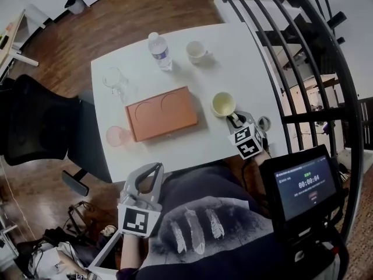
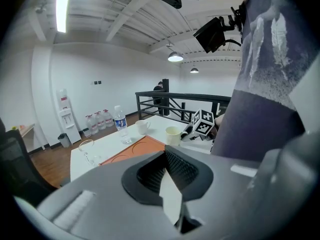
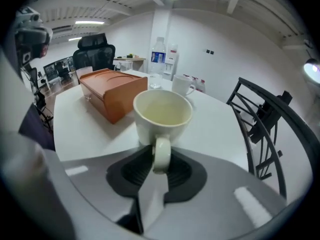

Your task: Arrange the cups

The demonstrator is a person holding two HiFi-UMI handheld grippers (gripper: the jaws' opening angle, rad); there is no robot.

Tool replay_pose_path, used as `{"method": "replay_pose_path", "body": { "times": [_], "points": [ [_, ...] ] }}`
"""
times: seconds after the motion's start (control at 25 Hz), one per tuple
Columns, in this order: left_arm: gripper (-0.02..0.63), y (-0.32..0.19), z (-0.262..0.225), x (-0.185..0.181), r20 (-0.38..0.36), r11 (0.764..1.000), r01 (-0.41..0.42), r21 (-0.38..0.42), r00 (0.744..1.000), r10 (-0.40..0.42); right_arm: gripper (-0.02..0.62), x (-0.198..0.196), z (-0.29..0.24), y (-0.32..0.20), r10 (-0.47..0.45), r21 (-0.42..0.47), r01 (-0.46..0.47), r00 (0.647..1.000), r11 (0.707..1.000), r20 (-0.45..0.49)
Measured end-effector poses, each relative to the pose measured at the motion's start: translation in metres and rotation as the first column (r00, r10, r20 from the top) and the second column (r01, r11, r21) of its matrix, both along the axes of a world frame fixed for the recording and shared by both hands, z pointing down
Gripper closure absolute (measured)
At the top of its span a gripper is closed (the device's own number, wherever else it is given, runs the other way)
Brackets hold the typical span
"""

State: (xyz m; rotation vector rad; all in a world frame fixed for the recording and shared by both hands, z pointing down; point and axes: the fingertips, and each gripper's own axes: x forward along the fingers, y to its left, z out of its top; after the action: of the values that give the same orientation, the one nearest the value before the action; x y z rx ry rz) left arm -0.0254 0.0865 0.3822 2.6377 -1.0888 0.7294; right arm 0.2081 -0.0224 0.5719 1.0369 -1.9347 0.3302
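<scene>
One cup [image 3: 162, 115] sits gripped in right claw [image 3: 160, 165]; bottle label [image 1: 161, 54] seems illegible.

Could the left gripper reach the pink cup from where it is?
Probably yes: the pink cup stands near the table's near edge beside the orange tray, nothing lies between it and the left gripper, but the shut jaws must open first.
</scene>
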Motion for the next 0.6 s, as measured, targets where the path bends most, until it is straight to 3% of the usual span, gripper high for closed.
{"method": "replay_pose_path", "body": {
  "times": [0.2,0.6],
  "points": [
    [0.591,-0.004,0.005,0.008,0.012,1.000,0.004,0.006,1.000,-0.004,0.532,0.006,0.003,-0.005,-0.060,-0.025,0.061,0.998,0.998,0.034],
    [0.591,-0.003,0.006,0.013,0.022,0.998,0.054,0.019,0.998,-0.054,0.535,0.008,-0.006,-0.008,-0.127,0.010,0.126,0.986,0.992,0.111]
  ]
}}
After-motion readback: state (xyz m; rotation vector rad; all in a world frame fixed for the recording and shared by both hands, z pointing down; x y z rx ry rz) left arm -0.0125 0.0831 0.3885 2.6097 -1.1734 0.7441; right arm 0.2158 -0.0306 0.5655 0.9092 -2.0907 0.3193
